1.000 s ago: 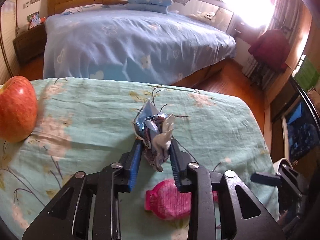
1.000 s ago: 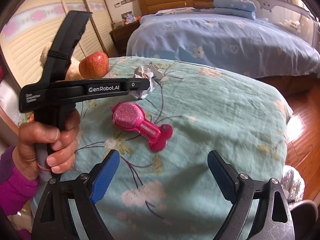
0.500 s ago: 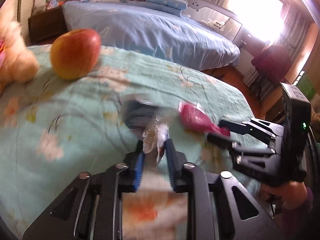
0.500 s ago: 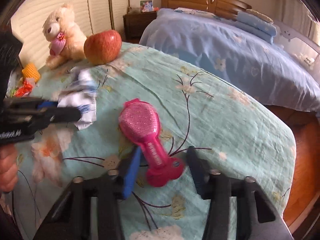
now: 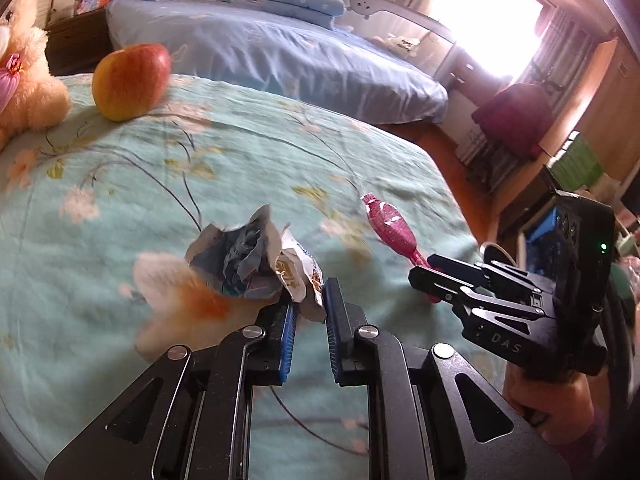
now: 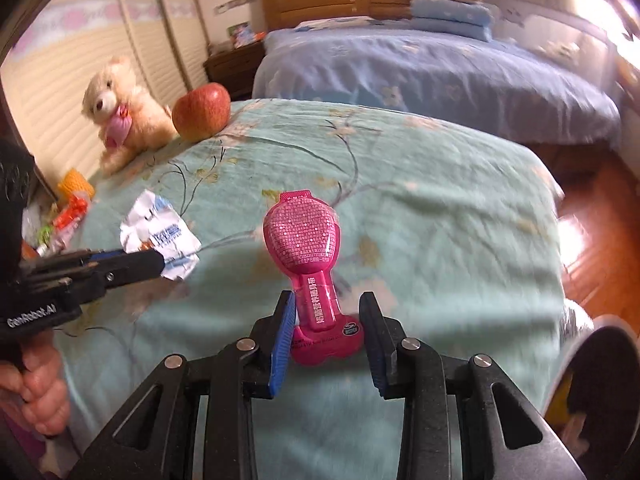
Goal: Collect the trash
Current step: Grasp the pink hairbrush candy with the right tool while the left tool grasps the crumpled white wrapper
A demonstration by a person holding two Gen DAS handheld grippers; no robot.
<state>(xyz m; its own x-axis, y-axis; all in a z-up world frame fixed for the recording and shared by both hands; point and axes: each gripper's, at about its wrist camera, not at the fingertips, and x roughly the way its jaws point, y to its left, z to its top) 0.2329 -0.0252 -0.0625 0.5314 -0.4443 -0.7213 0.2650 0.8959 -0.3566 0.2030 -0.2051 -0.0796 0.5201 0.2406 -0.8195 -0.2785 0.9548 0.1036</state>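
- The left gripper (image 5: 308, 312) held a crumpled wrapper (image 5: 256, 264) tight between its blue fingers (image 5: 286, 340). The wrapper looked lifted a little off the green cloth on the tabletop (image 5: 248, 160).
- The right gripper (image 6: 326, 336) had its fingers (image 6: 282, 340) set narrow on both sides of the handle of a pink packet (image 6: 304, 240). One finger seemed to touch it. I could not tell if the other one did, so the grip did not look sure.
- The pink packet lay flat on the cloth, near the front edge.
- So one piece of trash was picked up, and a second one was about to be picked up.
- More bits of trash (image 6: 64, 220) lay at the far left edge of the tabletop. They were yet to be collected.
- An apple (image 6: 201, 111) and a teddy bear (image 6: 120, 112) sat at the back. They did not look like trash.
- I saw no bin for sure, so putting the trash away was left to do.
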